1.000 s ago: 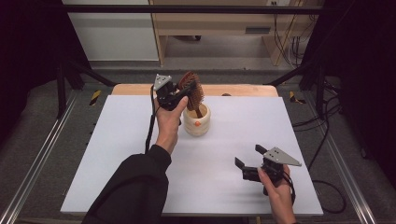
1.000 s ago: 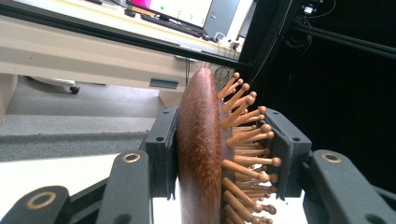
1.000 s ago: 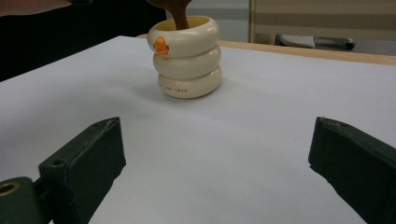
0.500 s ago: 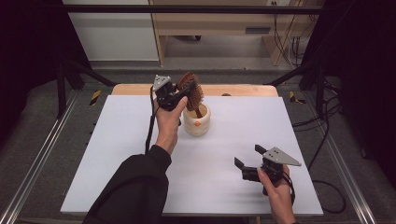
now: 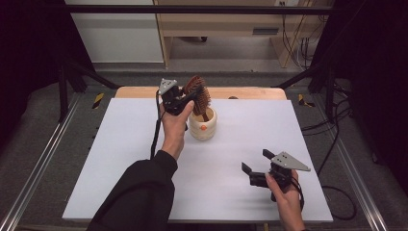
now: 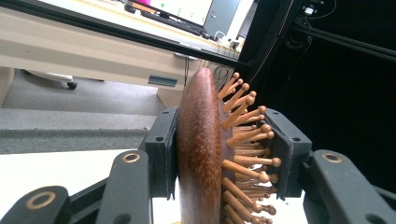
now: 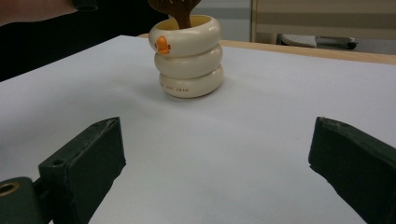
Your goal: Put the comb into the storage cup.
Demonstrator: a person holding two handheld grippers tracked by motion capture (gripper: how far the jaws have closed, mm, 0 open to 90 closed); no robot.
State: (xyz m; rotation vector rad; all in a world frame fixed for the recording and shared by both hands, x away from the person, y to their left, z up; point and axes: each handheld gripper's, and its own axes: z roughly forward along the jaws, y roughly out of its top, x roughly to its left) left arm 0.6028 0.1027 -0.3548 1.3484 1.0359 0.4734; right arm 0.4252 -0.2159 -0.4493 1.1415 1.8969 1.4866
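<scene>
A brown wooden hairbrush (image 5: 198,95) stands with its handle down inside a cream ringed cup (image 5: 202,125) near the table's far middle. My left gripper (image 5: 188,98) is shut on the brush's head. In the left gripper view the brush (image 6: 201,149) sits between the pads, its pegs (image 6: 245,135) pointing right. The cup (image 7: 189,56) has a small orange mark on its rim, and the brush handle (image 7: 180,13) dips into it. My right gripper (image 5: 255,161) rests near the table's front right, wide open with nothing between its fingers.
The white table top (image 5: 240,130) ends in a wooden strip (image 5: 250,92) at the far edge. Metal rails (image 5: 38,163) run along both sides. A wooden bench (image 5: 221,29) and cables stand on the floor behind.
</scene>
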